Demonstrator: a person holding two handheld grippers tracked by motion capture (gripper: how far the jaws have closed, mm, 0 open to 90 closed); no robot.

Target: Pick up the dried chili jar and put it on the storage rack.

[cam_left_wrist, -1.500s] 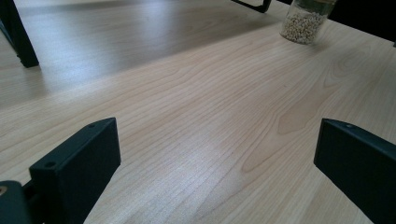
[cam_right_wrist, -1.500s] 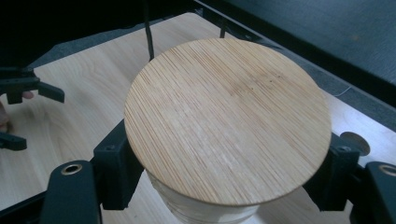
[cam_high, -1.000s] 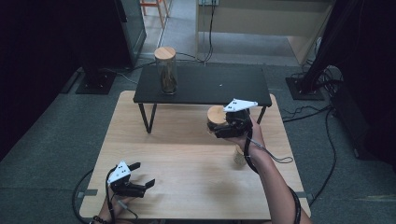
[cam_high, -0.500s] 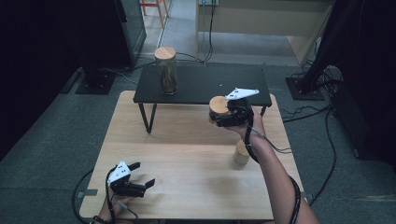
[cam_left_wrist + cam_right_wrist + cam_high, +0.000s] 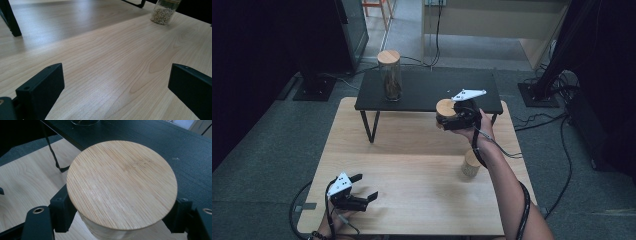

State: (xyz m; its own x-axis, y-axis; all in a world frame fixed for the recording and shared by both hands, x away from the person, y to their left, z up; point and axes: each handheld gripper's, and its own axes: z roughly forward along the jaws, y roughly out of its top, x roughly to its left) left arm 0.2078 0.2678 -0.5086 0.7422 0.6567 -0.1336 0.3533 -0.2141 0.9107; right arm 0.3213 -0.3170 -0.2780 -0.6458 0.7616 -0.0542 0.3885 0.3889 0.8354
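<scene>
Jar [image 5: 445, 111] with the wooden lid is up off the surface [image 5: 412, 165], clamped in the right claw [image 5: 452, 119] at about two o'clock, just at the front edge of the black shelf [image 5: 427, 90]. Left claw [image 5: 362, 187] sits low at seven o'clock, jaws spread wide with nothing between them, while a second jar [image 5: 471, 164] stands at four o'clock and a tall jar [image 5: 389, 74] on the shelf at eleven.
</scene>
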